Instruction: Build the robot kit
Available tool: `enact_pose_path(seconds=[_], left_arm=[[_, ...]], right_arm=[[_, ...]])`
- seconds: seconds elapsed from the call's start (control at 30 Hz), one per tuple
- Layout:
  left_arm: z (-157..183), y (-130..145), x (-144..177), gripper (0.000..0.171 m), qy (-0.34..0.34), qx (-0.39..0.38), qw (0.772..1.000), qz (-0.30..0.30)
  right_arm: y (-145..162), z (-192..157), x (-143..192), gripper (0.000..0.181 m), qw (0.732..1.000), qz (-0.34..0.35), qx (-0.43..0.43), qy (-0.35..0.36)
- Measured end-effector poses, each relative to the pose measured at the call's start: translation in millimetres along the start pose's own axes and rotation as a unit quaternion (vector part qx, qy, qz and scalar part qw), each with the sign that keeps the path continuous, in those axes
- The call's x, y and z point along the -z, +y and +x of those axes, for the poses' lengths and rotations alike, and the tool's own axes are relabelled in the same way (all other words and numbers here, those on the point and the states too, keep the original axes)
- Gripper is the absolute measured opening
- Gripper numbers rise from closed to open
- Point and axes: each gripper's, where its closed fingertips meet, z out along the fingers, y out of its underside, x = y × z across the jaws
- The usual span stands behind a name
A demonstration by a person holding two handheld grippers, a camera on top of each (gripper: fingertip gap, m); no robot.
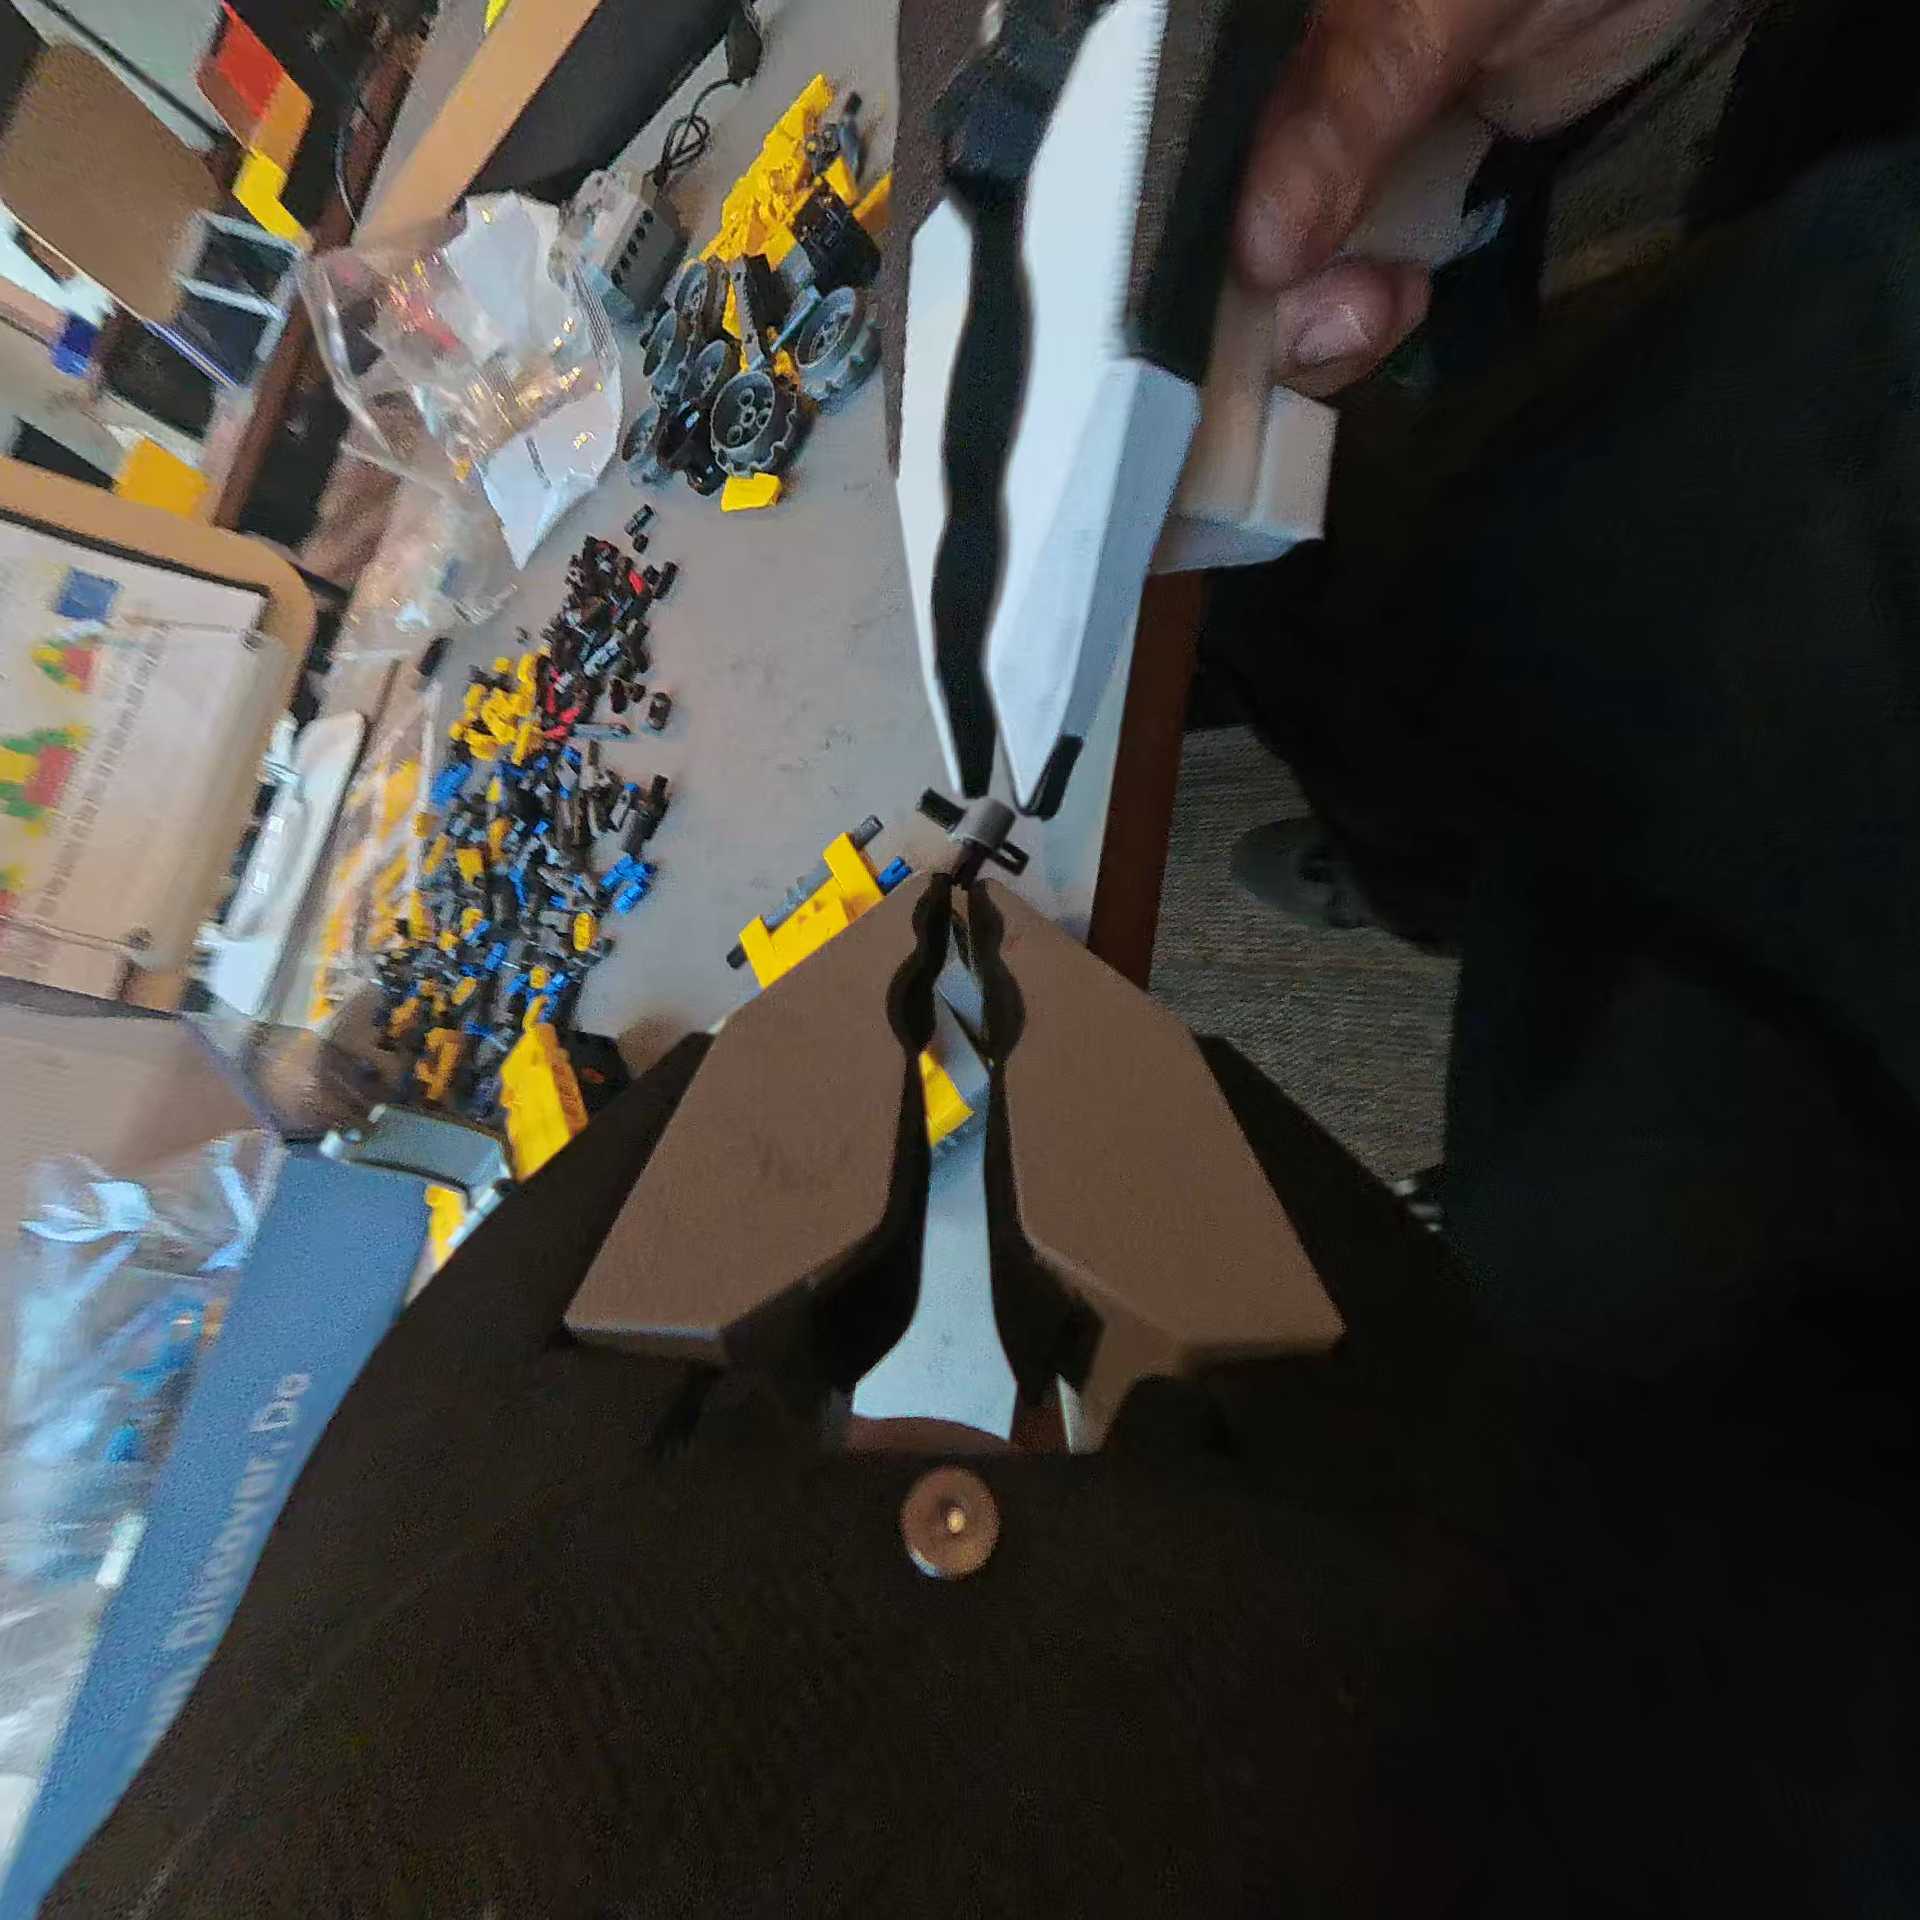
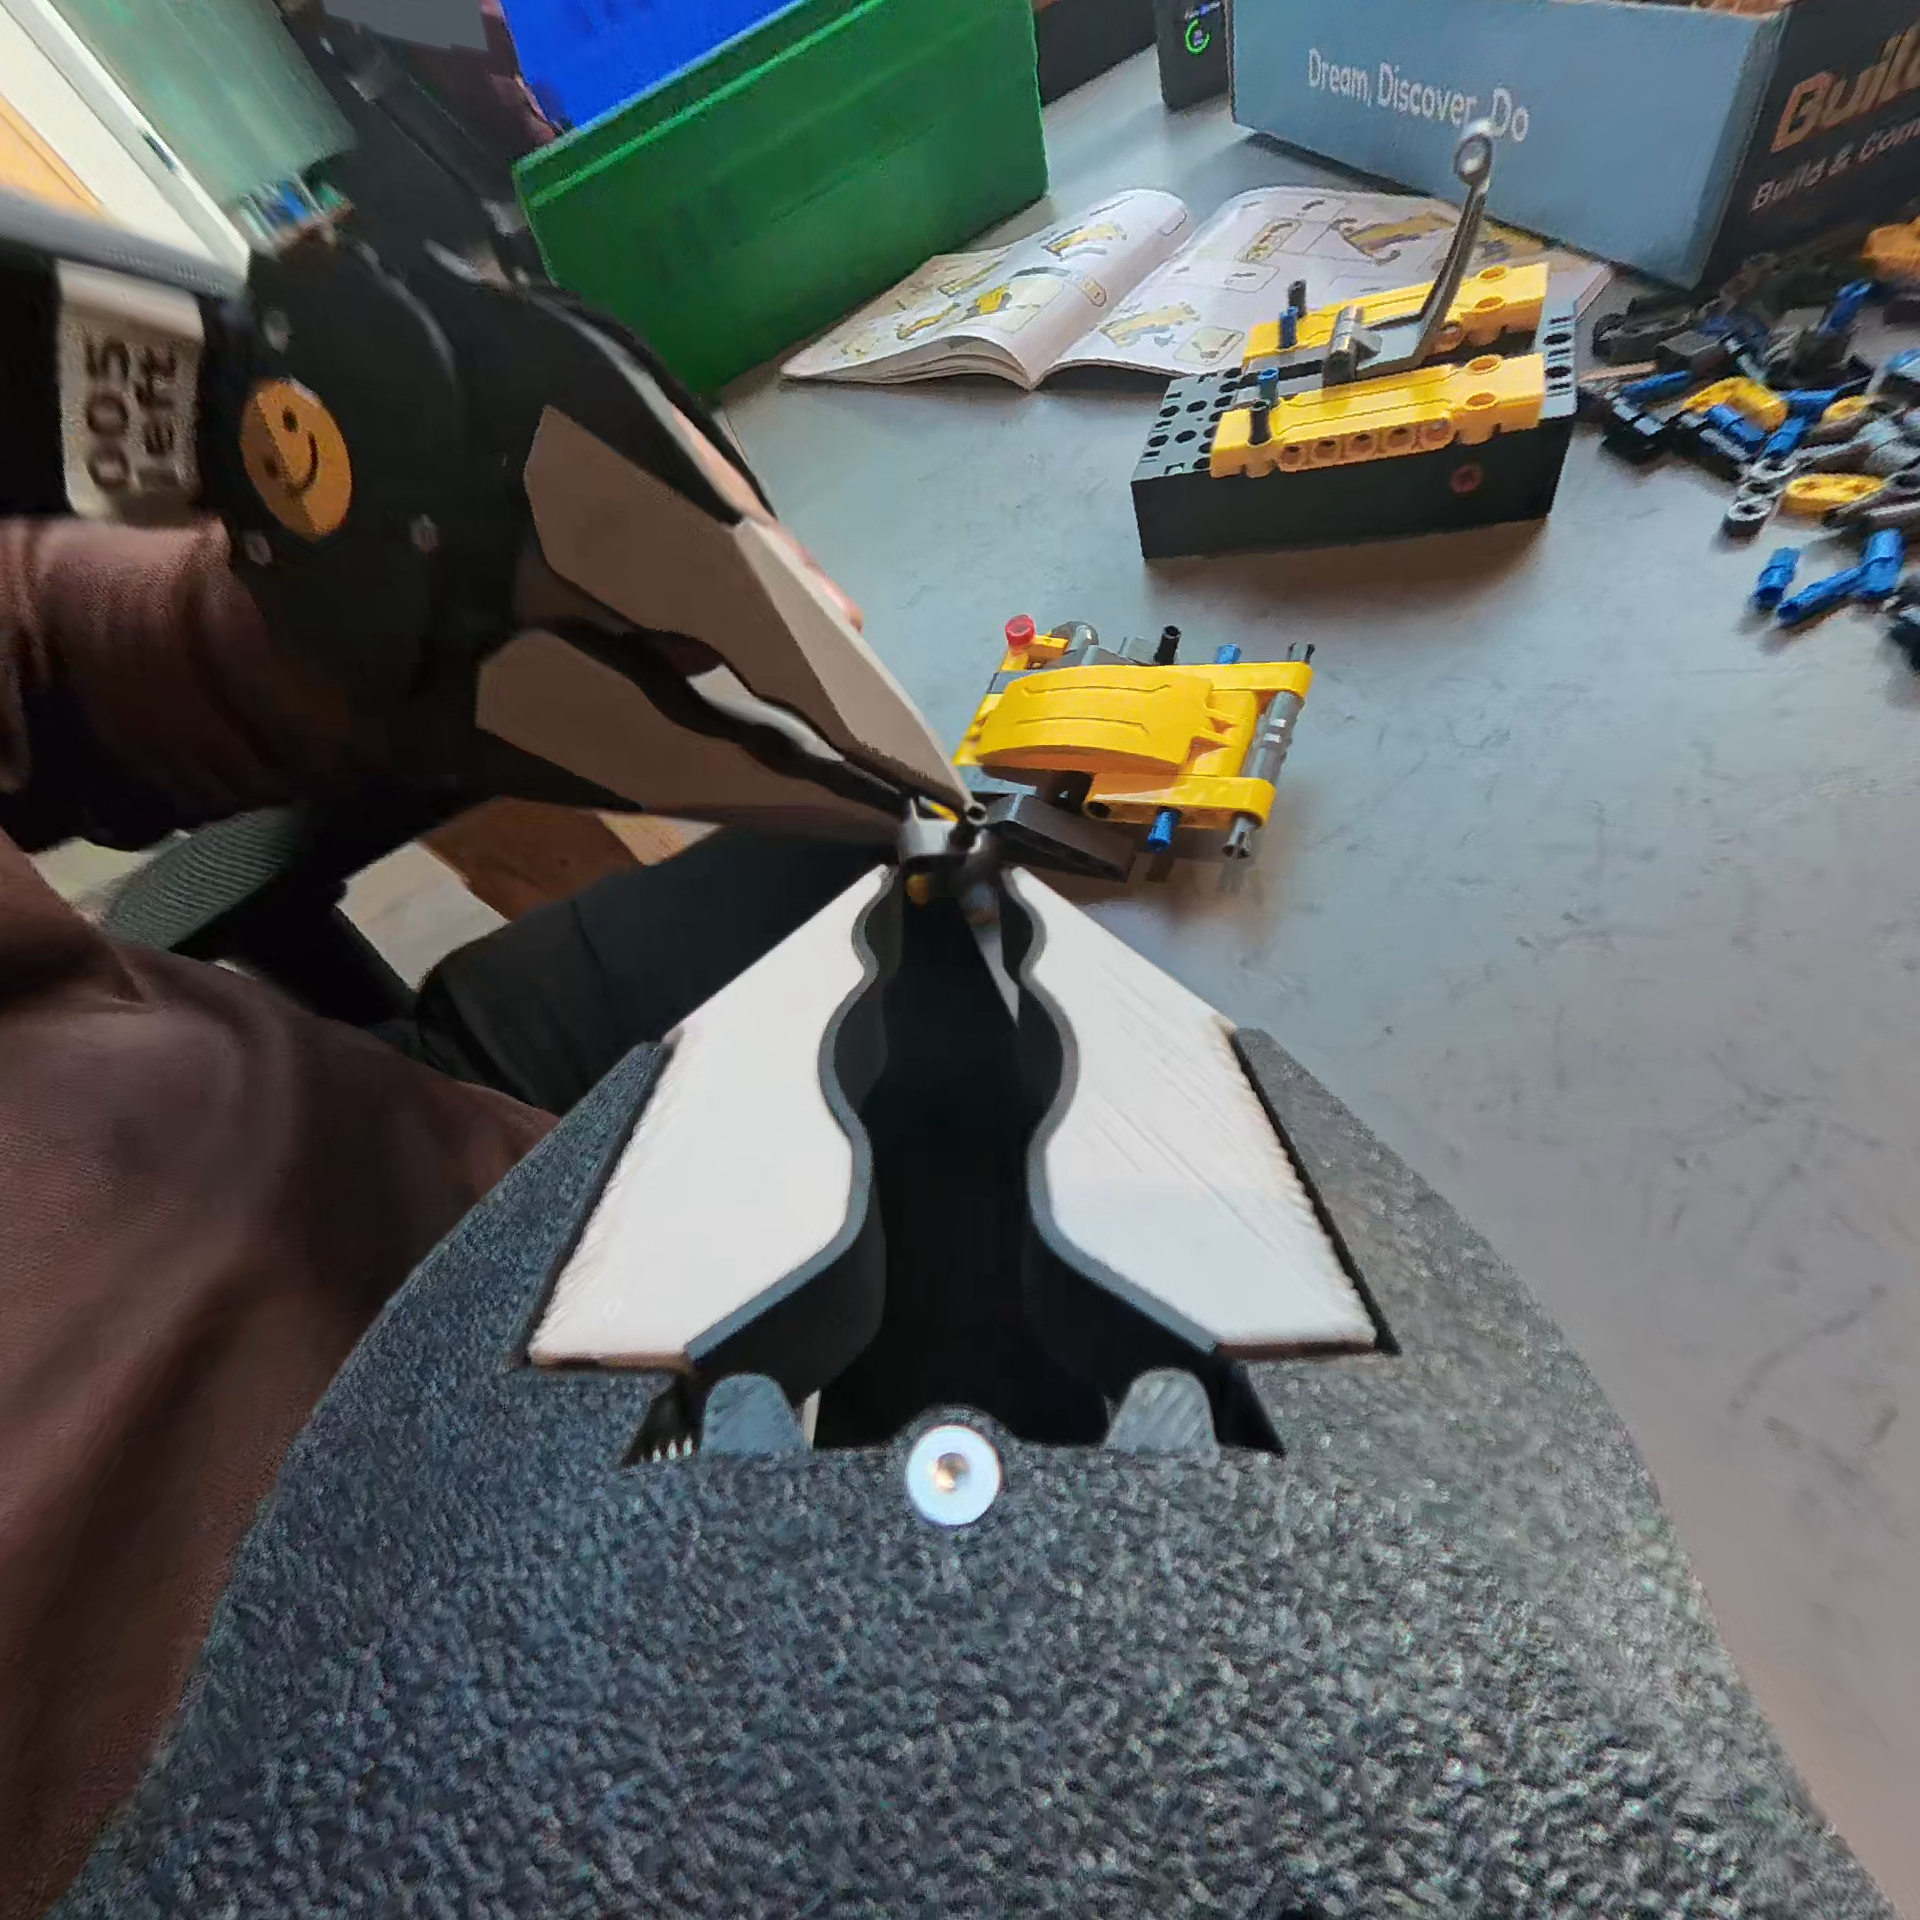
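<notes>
Above the near edge of the grey tabletop [image 2: 1455, 935], we are bringing both grippers tip to tip over one small grey-and-black brick connector with a thin black axle [image 1: 977, 831]. Our left gripper [image 1: 961, 883] is pinching the axle end between its nearly closed tan fingers [image 1: 831, 1122], while our right gripper [image 2: 951, 883], white-fingered, is closing on the same piece from the opposite side — its tips are narrowed around the connector, though the exact contact is hard to make out (the frames are blurred). So the connector is hanging in the air between the two tools, off the table.

Just beyond it, a yellow brick sub-assembly with blue pins [image 2: 1132, 738] is lying on the tabletop. Farther back, a black perforated block carrying yellow beams and a grey lever [image 2: 1371, 436] is sitting near an open instruction booklet [image 2: 1039, 301] — a green bin [image 2: 790, 177] and a blue cardboard box [image 2: 1507, 135] are standing behind. Loose blue, yellow and black brick parts [image 1: 540, 810] are lying scattered.
</notes>
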Motion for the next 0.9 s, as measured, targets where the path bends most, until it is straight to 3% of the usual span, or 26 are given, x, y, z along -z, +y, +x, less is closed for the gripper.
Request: enact_pose_path(seconds=[0.2,0.37,0.5,0.8,0.9], left_arm=[[2.8,1.6,2.5,0.001,0.082,0.104,0.991,0.028],[6.5,-7.4,3.5,0.001,0.120,0.132,0.983,0.049],[8.8,-8.4,3.4,0.001,0.125,0.136,0.981,0.053],[5.6,-1.4,3.8,0.001,0.111,0.169,0.979,0.037],[-11.2,8.0,7.8,0.030,0.073,0.224,0.972,0.013]], right_arm=[[-11.3,-6.9,9.3,0.015,0.970,-0.021,0.226,0.090],[-10.2,-14.9,3.7,0.014,0.932,-0.044,0.334,0.132],[-6.9,-13.6,-0.4,0.004,0.930,-0.051,0.337,0.138],[-4.8,-7.6,-5.9,0.004,0.931,-0.050,0.329,0.152],[0.7,0.4,-8.2,0.003,0.933,-0.067,0.313,0.167]])
